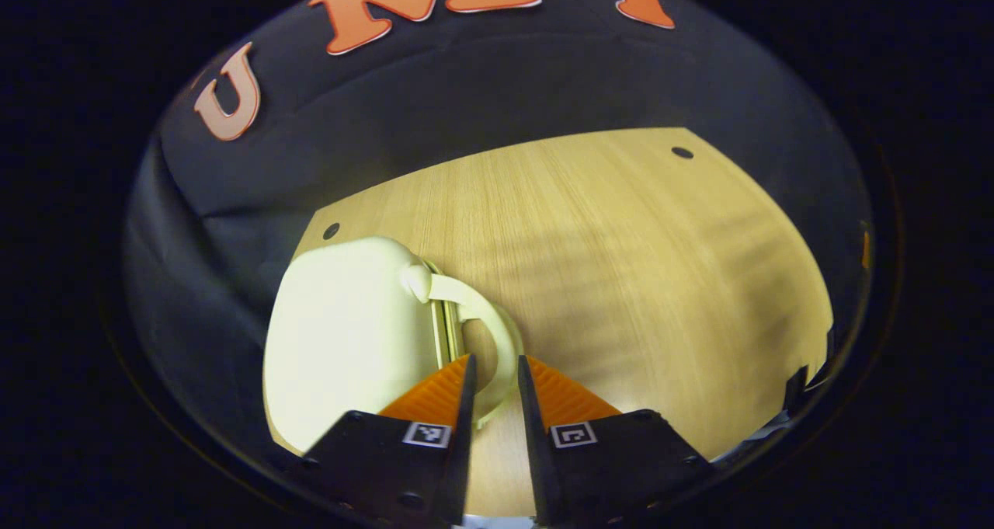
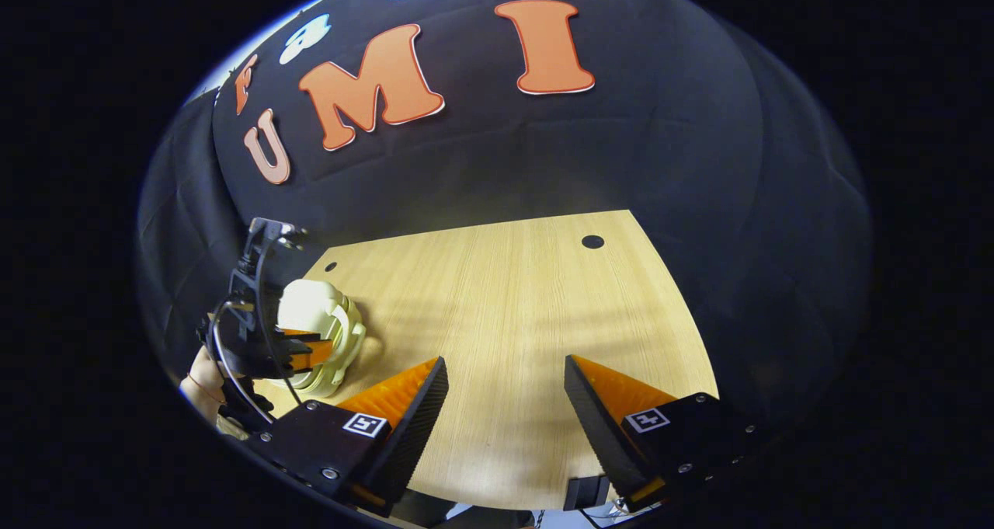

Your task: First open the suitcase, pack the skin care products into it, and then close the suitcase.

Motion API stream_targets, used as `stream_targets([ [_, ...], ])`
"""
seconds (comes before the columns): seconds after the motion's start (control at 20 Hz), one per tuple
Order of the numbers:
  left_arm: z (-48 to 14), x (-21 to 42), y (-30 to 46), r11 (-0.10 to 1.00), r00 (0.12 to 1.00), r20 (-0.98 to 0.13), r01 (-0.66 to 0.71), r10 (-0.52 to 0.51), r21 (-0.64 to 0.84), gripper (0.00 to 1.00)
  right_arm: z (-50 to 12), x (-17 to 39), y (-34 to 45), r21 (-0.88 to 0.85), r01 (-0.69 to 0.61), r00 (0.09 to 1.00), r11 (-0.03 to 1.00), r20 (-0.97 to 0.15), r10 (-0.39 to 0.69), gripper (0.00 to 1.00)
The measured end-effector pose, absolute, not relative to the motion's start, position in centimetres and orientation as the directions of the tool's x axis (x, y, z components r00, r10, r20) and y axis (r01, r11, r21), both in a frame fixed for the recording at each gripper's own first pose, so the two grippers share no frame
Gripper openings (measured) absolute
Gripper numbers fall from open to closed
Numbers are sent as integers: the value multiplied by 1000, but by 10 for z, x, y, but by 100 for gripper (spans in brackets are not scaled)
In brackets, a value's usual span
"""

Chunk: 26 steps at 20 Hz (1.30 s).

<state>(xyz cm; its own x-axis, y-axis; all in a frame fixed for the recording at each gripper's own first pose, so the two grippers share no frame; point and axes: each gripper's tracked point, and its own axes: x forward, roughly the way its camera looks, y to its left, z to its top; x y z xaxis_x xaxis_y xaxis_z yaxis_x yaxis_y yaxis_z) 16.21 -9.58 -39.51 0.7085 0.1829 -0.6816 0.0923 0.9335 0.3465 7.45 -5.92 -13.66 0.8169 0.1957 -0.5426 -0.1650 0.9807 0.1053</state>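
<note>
Cream hard plastic marks the small suitcase [image 1: 349, 335] at the table's [image 1: 621, 280] left edge as light, stiff and slippery, best taken by its handle [image 1: 497, 335], around which the left gripper's [image 1: 495, 377] fingers are nearly closed, while the right gripper [image 2: 505, 389] is held wide open and empty.

The suitcase [image 2: 322, 335] stands at the table's [image 2: 505, 319] left rear corner.

In the right gripper view, the right gripper [image 2: 505, 393] hangs above the wooden desk [image 2: 505, 319] with its two orange fingers [image 2: 404, 397] wide apart and nothing between them. At the far left the pale suitcase [image 2: 322, 335] stands on the desk – the left gripper [image 2: 299, 350] is at its handle side, and a hand [image 2: 203, 385] holds that gripper.
</note>
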Motion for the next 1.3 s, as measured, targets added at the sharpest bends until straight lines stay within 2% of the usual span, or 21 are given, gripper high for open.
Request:
stream_targets([
  [0.1,-367,160,-108,937,766,-623,82,158,339,78,-135,78,-55,103,-161,820,982,-539,191,96],
  [0.15,-349,159,-113,937,793,-593,83,143,338,91,-131,80,-52,106,-155,827,982,-531,188,96],
  [0.2,-330,159,-114,938,820,-558,82,129,338,99,-125,82,-47,108,-151,836,983,-516,185,96],
  [0.45,-213,143,-127,947,946,-320,60,46,314,99,-80,78,-34,80,-122,917,989,-373,143,95],
  [0.75,-116,113,-102,977,999,-19,45,-42,209,98,-23,61,-6,7,-103,980,995,-171,103,96],
  [1.0,-93,99,-64,996,997,74,15,-21,85,98,2,37,27,-39,-119,992,992,-46,118,96],
  [1.05,-87,95,-60,996,993,113,30,-39,79,98,7,31,30,-60,-111,994,992,-14,110,100],
  [1.1,-81,94,-58,995,988,149,35,-49,90,98,9,27,33,-67,-103,995,992,0,103,100],
  [1.15,-74,91,-53,993,984,173,28,-47,115,97,10,23,37,-66,-103,995,993,1,103,95],
  [1.2,-74,90,-47,990,983,180,17,-43,142,94,9,23,41,-60,-104,995,993,-8,104,95],
  [1.3,-77,88,-42,987,985,164,24,-51,160,96,8,26,43,-51,-90,996,995,-15,90,95],
])
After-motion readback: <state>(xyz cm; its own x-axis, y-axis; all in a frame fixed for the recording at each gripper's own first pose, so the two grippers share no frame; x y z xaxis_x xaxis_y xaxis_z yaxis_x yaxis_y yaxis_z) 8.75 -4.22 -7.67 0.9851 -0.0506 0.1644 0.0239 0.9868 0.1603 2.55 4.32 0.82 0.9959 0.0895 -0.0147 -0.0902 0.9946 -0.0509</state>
